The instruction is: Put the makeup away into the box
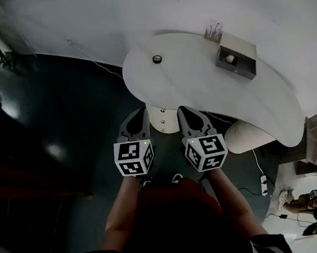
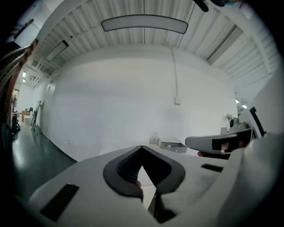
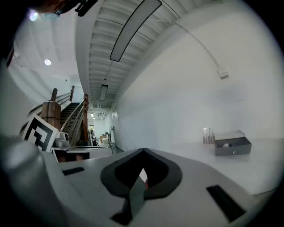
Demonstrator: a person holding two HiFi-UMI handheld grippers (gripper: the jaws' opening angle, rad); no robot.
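A grey box (image 1: 235, 61) with its drawer open stands on the far right of the white oval table (image 1: 200, 88), with a white round item (image 1: 230, 59) inside. A small dark round makeup item (image 1: 156, 59) lies at the table's far left. Both grippers hover side by side at the near table edge, far from these things. My left gripper (image 1: 139, 114) is shut and empty; its tips (image 2: 142, 147) meet. My right gripper (image 1: 183, 110) is also shut with nothing held (image 3: 143, 150). The box (image 3: 232, 145) shows ahead to its right.
A small holder of thin items (image 1: 213, 31) stands beside the box at the wall. Under the table are its white pedestal (image 1: 163, 118) and a ribbed white stool (image 1: 246, 135). A power strip (image 1: 263, 183) lies on the dark floor. A staircase (image 3: 66, 117) rises far left.
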